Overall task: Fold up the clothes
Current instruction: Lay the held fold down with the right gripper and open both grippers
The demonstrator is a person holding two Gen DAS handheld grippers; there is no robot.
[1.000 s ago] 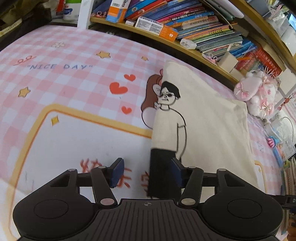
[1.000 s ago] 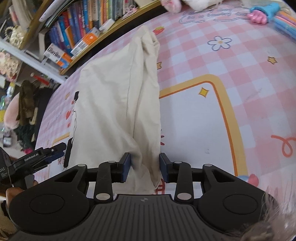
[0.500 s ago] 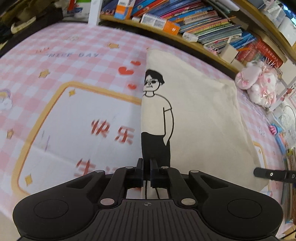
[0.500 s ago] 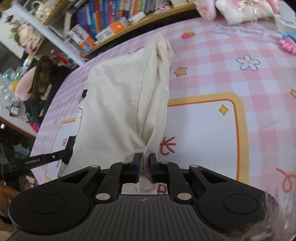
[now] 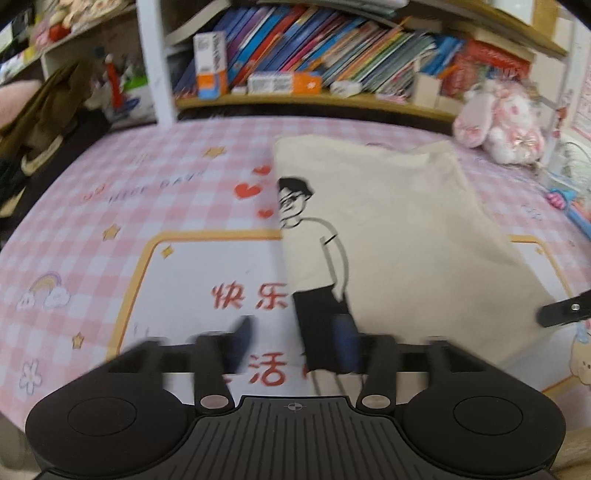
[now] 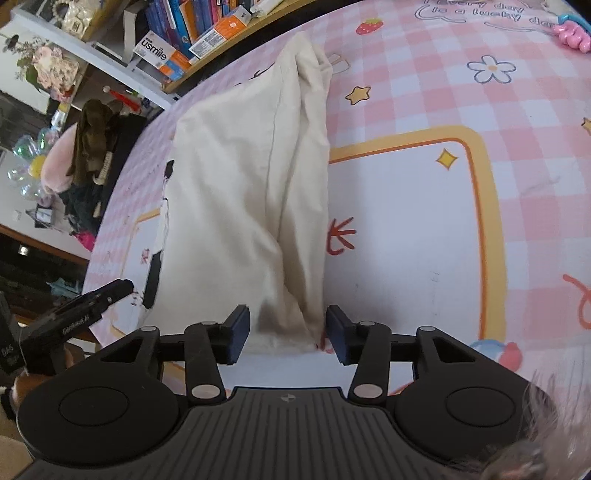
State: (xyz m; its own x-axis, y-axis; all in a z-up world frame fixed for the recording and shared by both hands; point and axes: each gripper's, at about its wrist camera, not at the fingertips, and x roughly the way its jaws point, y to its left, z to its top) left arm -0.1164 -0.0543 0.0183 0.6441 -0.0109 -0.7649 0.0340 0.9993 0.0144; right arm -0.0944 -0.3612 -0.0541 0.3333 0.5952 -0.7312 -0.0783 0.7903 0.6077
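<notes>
A cream T-shirt (image 5: 399,236) with a printed cartoon man lies folded lengthways on the pink checked table cover (image 5: 110,177). It also shows in the right wrist view (image 6: 240,192). My left gripper (image 5: 293,349) is open at the shirt's near left corner, with the printed edge between its jaws. My right gripper (image 6: 286,334) is open around the shirt's near right corner, which lies on the cover. Neither holds the cloth.
A low shelf of books (image 5: 314,48) runs along the table's far edge. A pink plush toy (image 5: 502,125) sits at the far right. Dark clothes (image 6: 92,147) hang left of the table. A pink toy (image 6: 572,33) lies far right.
Half a second ago both grippers were shut on the shirt's near corners. Both have now opened and let the cloth go, and the shirt rests flat.
</notes>
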